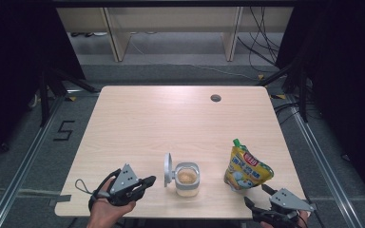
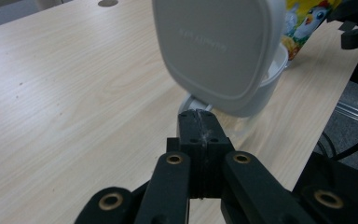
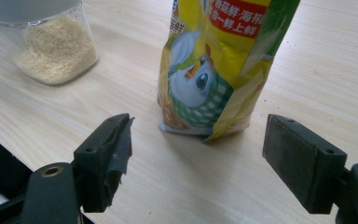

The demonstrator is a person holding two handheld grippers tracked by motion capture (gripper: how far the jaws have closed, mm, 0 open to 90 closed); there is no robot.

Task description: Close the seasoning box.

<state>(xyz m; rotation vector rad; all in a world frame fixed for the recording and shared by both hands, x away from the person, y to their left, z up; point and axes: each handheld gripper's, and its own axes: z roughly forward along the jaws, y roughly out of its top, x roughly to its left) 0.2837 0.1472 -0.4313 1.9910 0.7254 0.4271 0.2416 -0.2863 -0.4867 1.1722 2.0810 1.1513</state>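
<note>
A clear container holding pale granules stands near the table's front edge, its white hinged lid standing up on its left side. My left gripper lies just left of the lid, shut with nothing between its jaws. In the left gripper view the closed fingertips sit right below the lid's outer face. A yellow spouted pouch stands to the right of the container. My right gripper is open just in front of the pouch, with its jaws spread wider than the pouch's base. The granules show at upper left.
The light wooden table has a round cable hole at the back right. Both grippers are close to the front edge. Cables and a shelf frame lie on the floor beyond the table.
</note>
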